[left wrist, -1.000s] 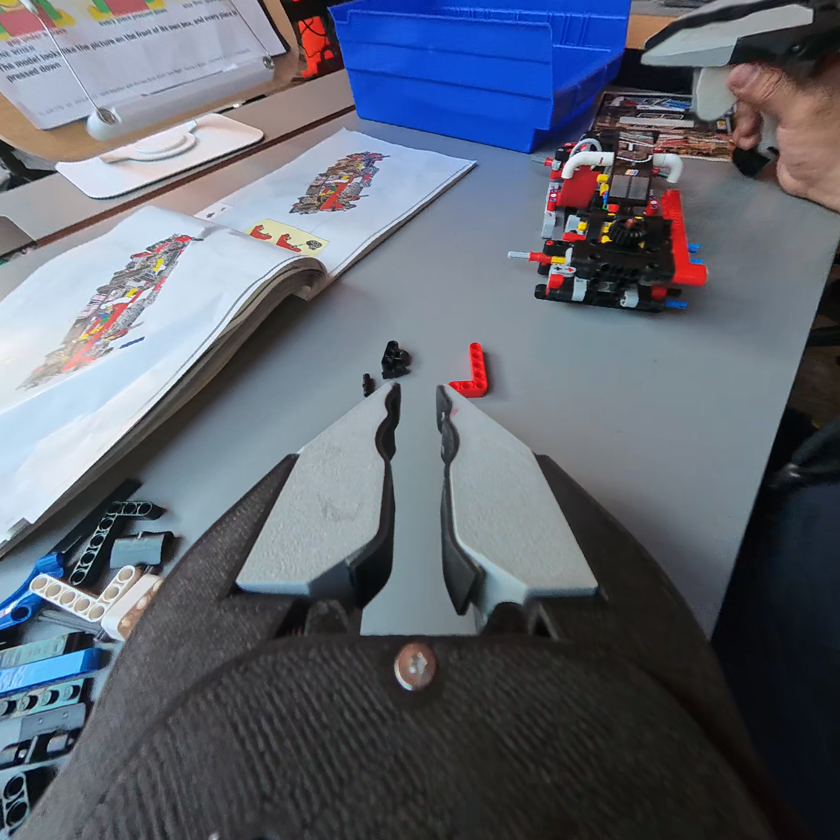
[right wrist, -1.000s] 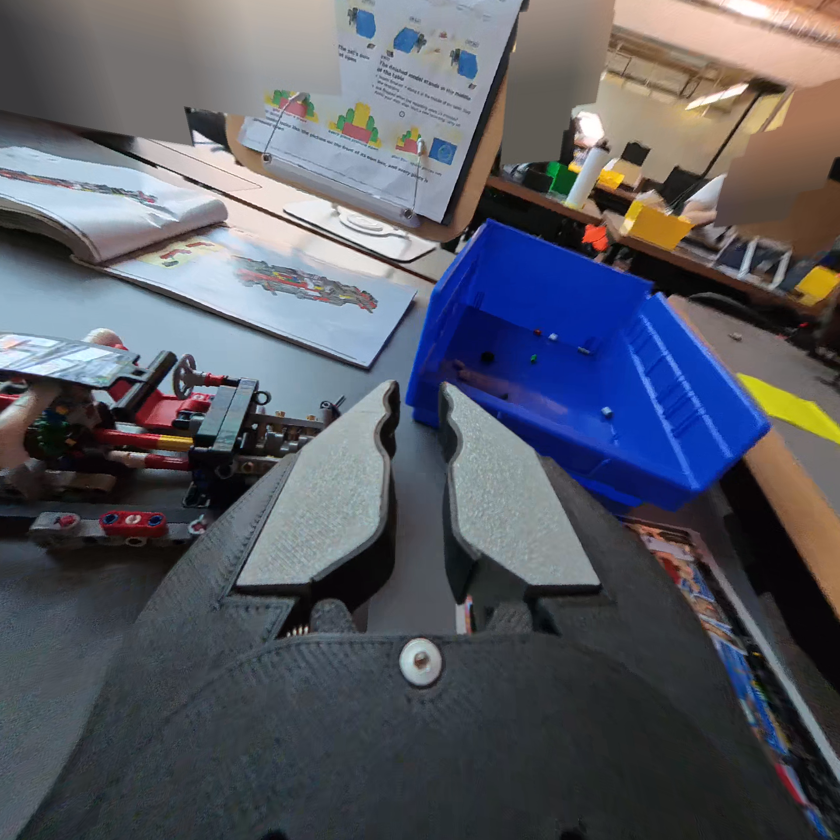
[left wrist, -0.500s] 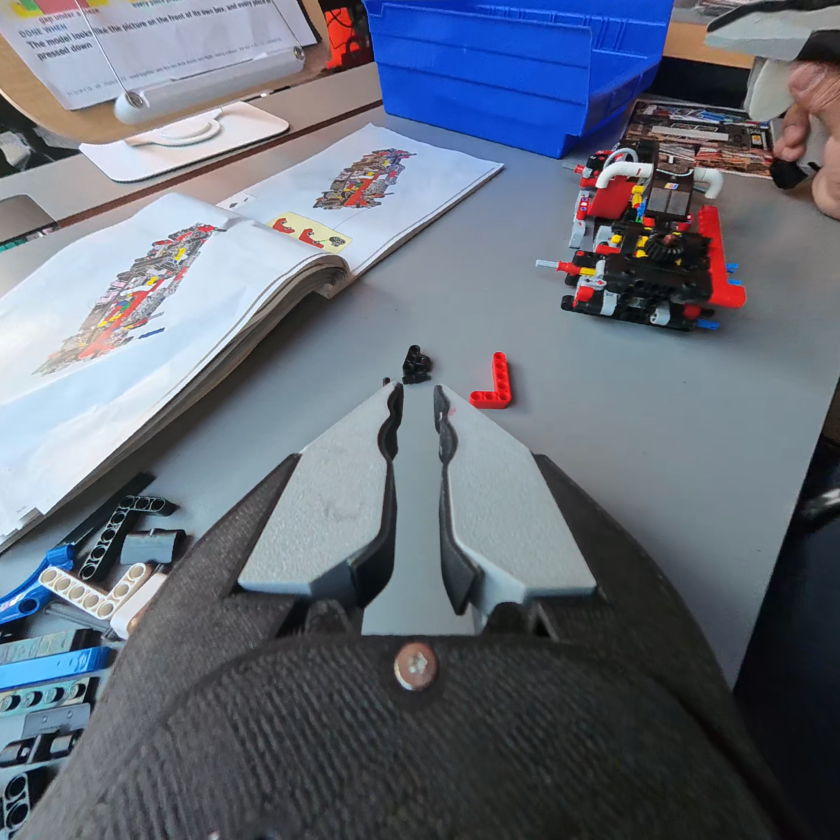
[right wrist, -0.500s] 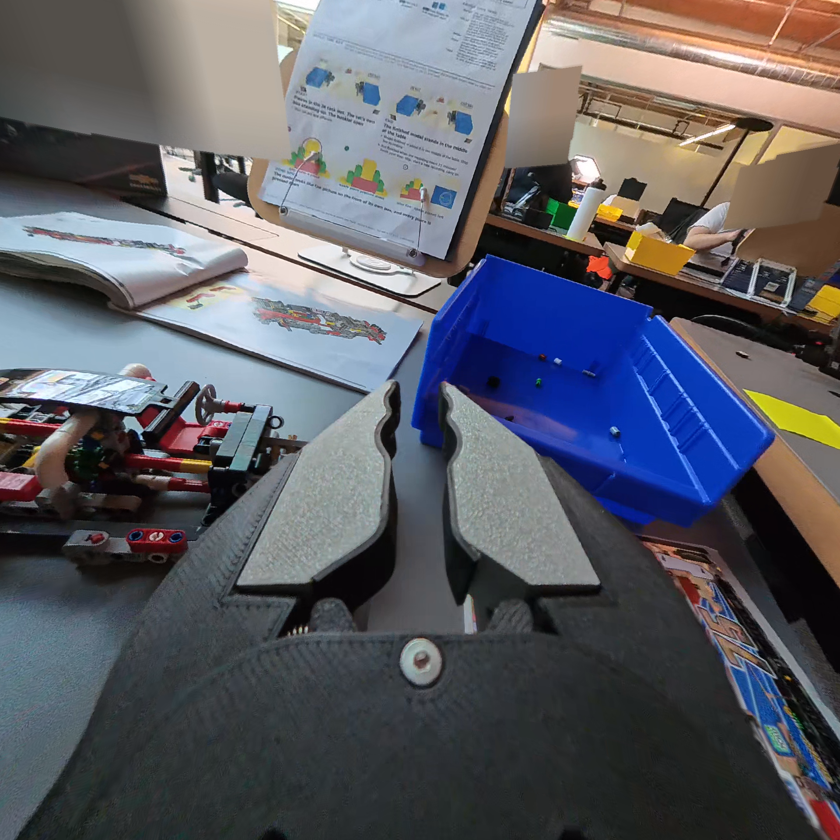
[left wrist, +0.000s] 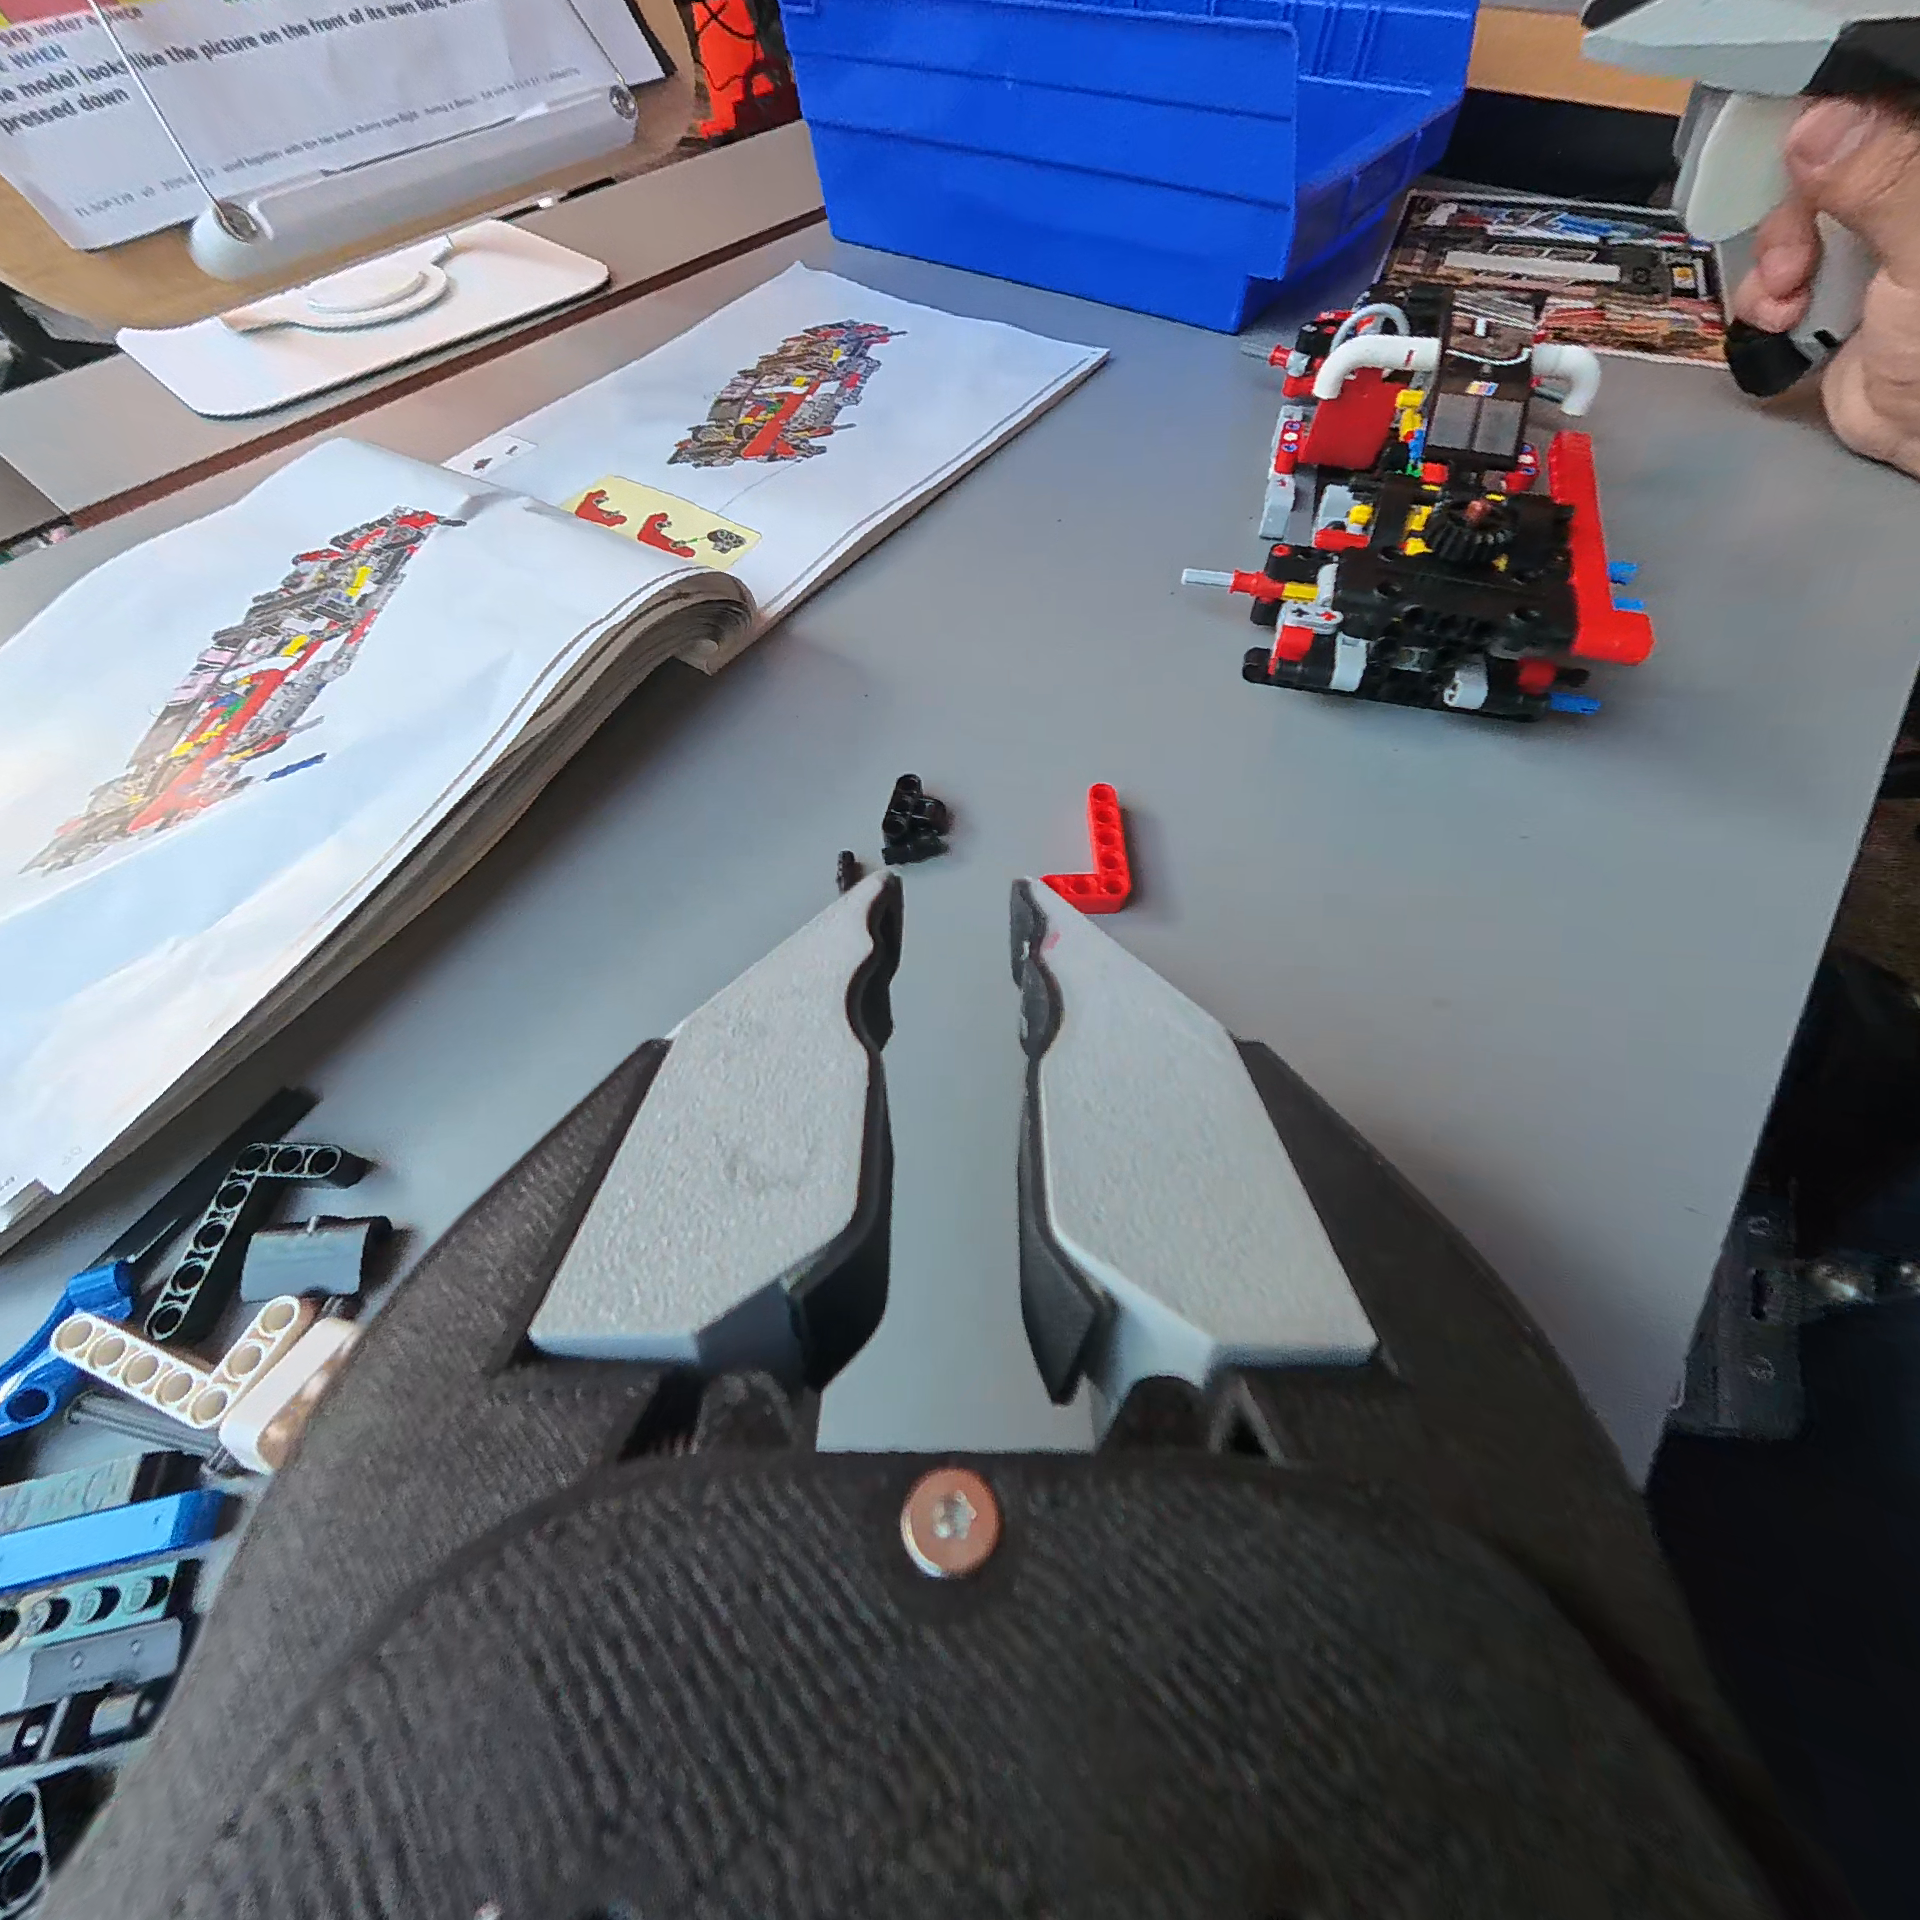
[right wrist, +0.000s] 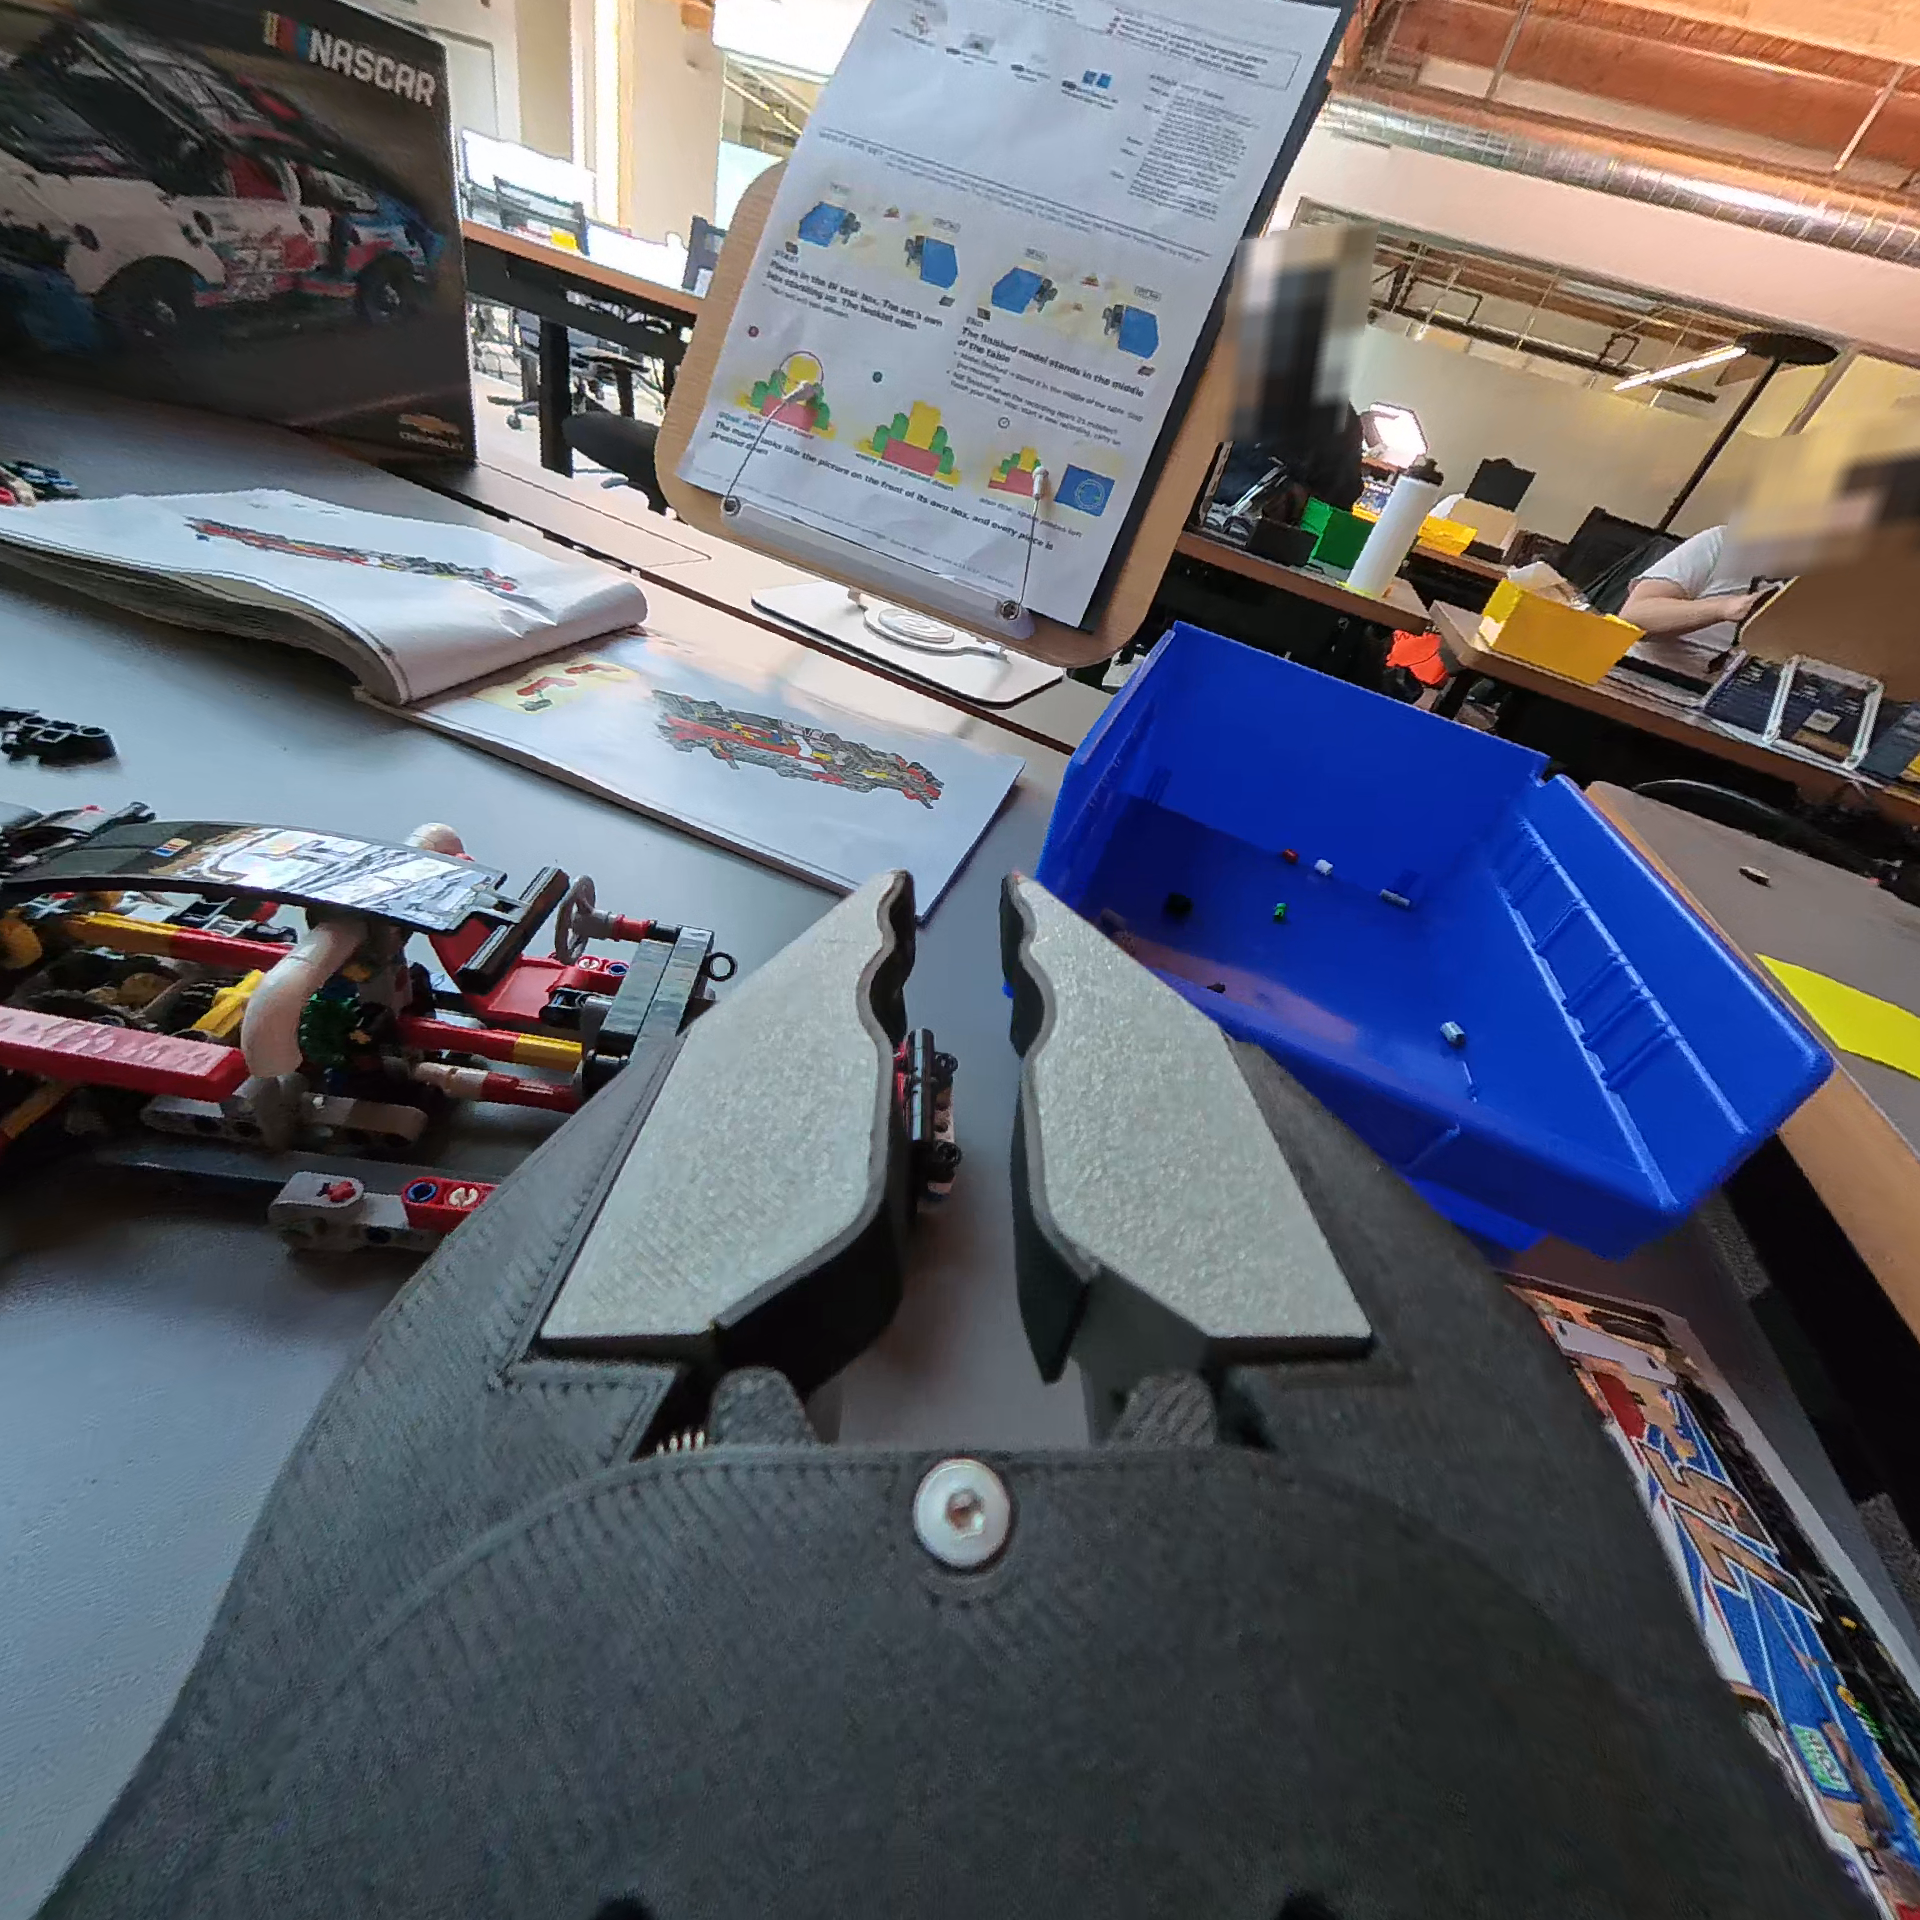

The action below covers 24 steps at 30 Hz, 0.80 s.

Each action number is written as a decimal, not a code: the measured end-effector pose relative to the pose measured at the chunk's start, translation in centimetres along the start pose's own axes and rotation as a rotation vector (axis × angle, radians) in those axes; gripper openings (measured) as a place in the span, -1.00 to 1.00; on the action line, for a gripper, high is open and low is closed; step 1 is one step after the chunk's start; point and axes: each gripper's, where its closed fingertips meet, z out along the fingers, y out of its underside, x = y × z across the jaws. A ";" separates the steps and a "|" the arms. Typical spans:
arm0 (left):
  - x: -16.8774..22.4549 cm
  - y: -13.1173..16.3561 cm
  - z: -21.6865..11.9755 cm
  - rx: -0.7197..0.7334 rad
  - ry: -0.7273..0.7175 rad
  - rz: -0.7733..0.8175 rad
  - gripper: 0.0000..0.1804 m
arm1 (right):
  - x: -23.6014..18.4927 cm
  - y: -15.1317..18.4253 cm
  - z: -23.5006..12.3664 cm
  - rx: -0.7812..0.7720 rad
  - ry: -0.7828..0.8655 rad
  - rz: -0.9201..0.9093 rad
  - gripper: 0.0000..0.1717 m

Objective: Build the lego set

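Your left tool (left wrist: 954,899) hangs over the grey table (left wrist: 1351,987) with its fingers apart and nothing between them; a red L-beam (left wrist: 1101,857) lies just beyond the right fingertip, and a black connector (left wrist: 912,821) and a small black pin (left wrist: 847,868) lie just beyond the left one. An open booklet (left wrist: 364,644) lies to the left, loose beams (left wrist: 156,1340) sit at the lower left, and the car model (left wrist: 1444,540) stands well off to the right before a blue bin (left wrist: 1122,135). Your right tool (right wrist: 958,902) is also apart and bare, held above the table between the model (right wrist: 343,997) on its left and the bin (right wrist: 1455,997) on its right; part of the model shows below the gap, not touched by the pads
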 end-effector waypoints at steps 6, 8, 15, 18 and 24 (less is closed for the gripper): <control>0.2 0.1 -0.3 0.002 0.003 0.003 -0.79 | 0.5 0.2 0.0 -0.007 0.024 0.006 -0.86; 0.2 0.2 -0.3 -0.001 0.003 0.001 -0.78 | 0.6 0.2 0.0 -0.009 0.028 0.006 -0.86; 0.1 0.6 0.1 -0.036 0.016 -0.017 -0.77 | 0.6 0.4 0.2 -0.019 0.030 -0.001 -0.87; 0.1 0.7 0.2 -0.052 0.029 -0.033 -0.76 | 0.7 0.5 0.2 -0.021 0.031 -0.001 -0.87; 0.3 0.9 0.3 -0.062 0.040 -0.032 -0.76 | 0.7 0.4 0.2 -0.015 0.026 0.007 -0.88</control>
